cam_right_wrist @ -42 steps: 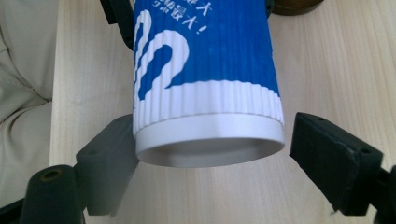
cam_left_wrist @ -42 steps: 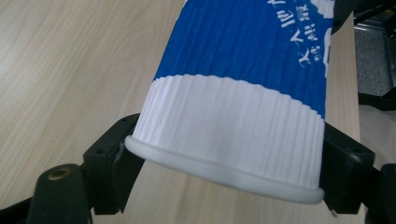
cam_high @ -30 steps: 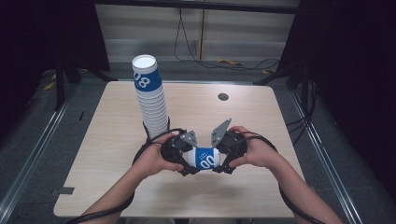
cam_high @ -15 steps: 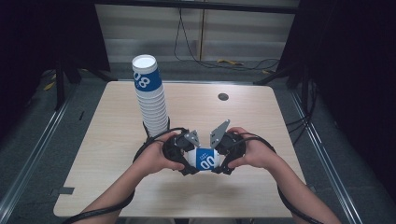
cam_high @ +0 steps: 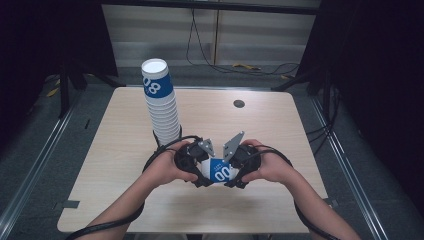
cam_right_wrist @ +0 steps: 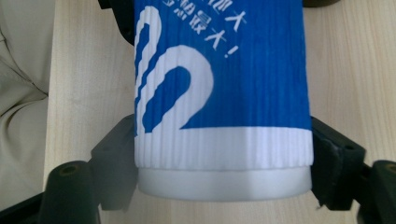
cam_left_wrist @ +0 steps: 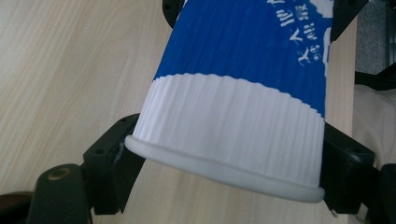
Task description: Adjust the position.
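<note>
Both grippers are gripping one blue-and-white paper cup point(cam_high: 219, 171) above the surface point(cam_high: 280, 130): left gripper point(cam_high: 198, 172) clamping its rim end, right gripper point(cam_high: 235, 172), fingers just closing, clamping its base, likely pulling nested cups apart; the cup stack point(cam_high: 161, 102) is standing behind.

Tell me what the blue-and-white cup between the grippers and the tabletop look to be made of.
Cup: likely paper with a ribbed, corrugated sleeve, matte; fine vertical ridges, printed blue band and a smooth rolled white rim suggest it. Tabletop: pale wood or wood-look laminate, smooth satin finish; straight light grain lines show, but which of the two cannot be told.
</note>
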The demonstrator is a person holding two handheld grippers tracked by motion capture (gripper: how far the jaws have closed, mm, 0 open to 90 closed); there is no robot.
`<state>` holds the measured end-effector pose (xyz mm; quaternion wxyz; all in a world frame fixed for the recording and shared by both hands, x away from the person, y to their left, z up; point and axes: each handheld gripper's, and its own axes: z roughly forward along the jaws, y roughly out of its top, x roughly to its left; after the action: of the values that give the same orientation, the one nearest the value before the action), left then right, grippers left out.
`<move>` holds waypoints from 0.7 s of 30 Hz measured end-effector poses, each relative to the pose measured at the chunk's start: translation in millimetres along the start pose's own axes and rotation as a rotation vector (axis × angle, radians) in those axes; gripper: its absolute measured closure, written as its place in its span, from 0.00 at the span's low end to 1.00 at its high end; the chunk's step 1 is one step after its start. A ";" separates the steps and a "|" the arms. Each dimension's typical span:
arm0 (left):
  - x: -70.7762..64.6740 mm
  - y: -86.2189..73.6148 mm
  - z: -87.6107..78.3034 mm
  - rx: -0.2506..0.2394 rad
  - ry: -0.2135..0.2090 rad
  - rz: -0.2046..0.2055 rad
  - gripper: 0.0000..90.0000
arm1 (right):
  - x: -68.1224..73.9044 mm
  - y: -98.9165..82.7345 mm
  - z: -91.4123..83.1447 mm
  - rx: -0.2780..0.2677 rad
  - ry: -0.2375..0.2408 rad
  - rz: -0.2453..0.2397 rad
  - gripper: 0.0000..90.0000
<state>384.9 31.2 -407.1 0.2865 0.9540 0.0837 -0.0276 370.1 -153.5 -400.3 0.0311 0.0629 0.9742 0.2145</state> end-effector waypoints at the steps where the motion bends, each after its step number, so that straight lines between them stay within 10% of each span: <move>1: -0.2 -0.1 0.2 -0.007 0.003 -0.002 0.22 | -0.1 -0.2 0.3 -0.002 0.001 0.002 0.26; 21: -1.8 0.6 2.7 0.002 -0.006 -0.002 0.21 | 1.9 -4.6 9.1 -0.045 0.008 -0.015 0.33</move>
<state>383.2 29.0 -408.8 0.2857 0.9542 0.0837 -0.0306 368.6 -153.7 -410.5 0.0304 0.0543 0.9696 0.2365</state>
